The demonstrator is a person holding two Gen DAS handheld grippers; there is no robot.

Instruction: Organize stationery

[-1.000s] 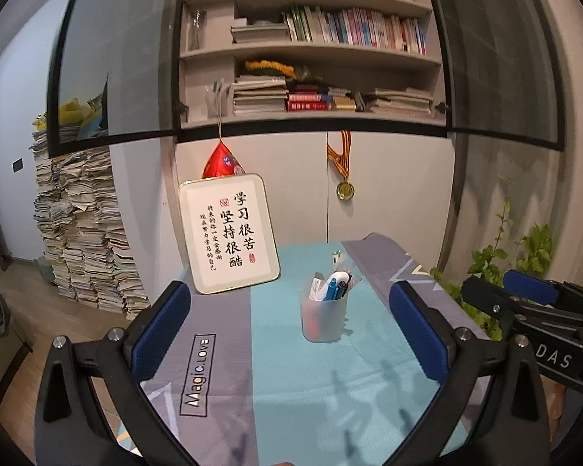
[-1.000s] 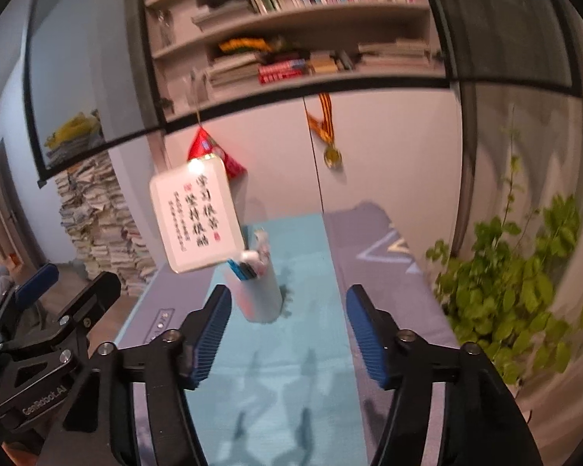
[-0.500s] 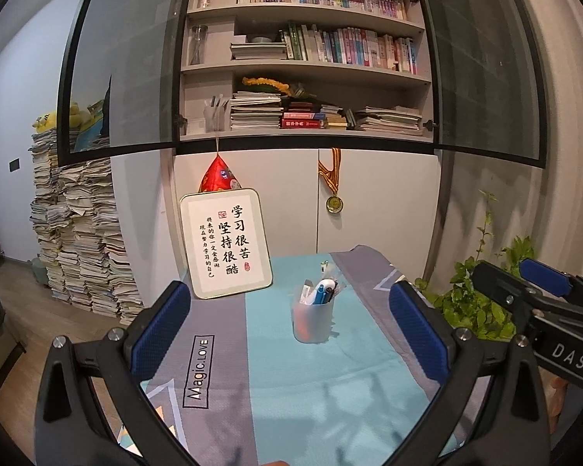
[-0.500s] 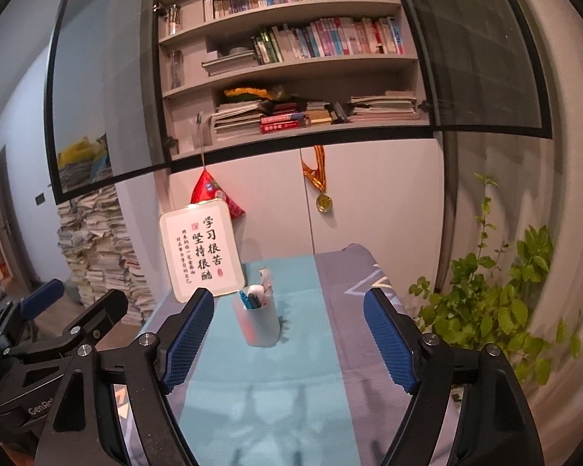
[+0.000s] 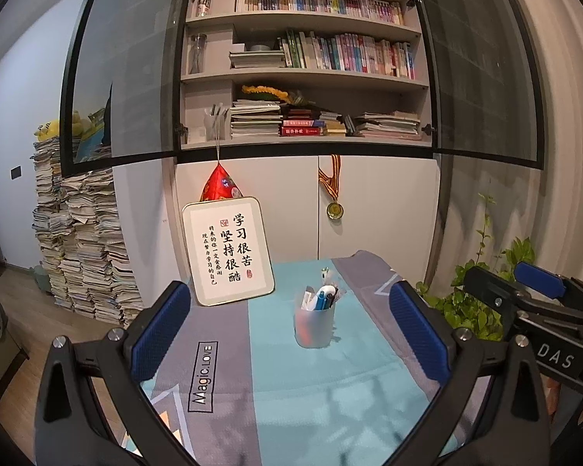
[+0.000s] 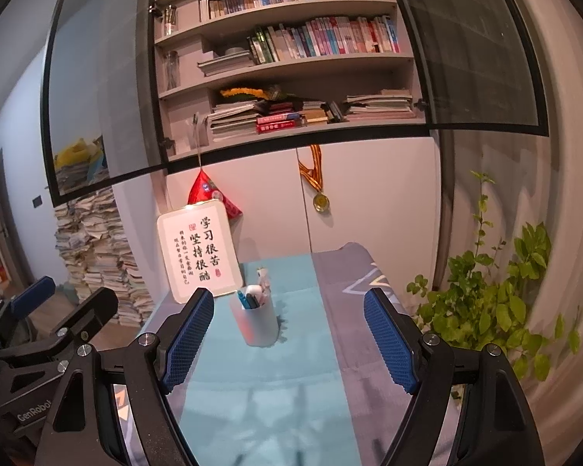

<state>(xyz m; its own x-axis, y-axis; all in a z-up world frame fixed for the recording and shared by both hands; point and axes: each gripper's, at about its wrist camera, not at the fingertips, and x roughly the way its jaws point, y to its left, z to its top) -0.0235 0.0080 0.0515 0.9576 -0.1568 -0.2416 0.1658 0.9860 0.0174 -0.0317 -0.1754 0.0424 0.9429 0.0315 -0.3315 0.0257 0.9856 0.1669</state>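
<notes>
Both grippers, left and right, hover with jaws apart and empty, near edge of the table. The cup stands mid-table, pens already in it. No loose stationery visible; task looks about done, likely next: pull away.

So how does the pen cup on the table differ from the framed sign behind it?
The pen cup is a translucent round tub standing upright on the teal stripe of the tablecloth; the framed sign is a flat white panel with black calligraphy, tilted back against the cabinet. The cup holds pens and stands nearer the grippers; the sign holds nothing and is taller. Both rest on the same tablecloth, and no gripper touches either.
</notes>
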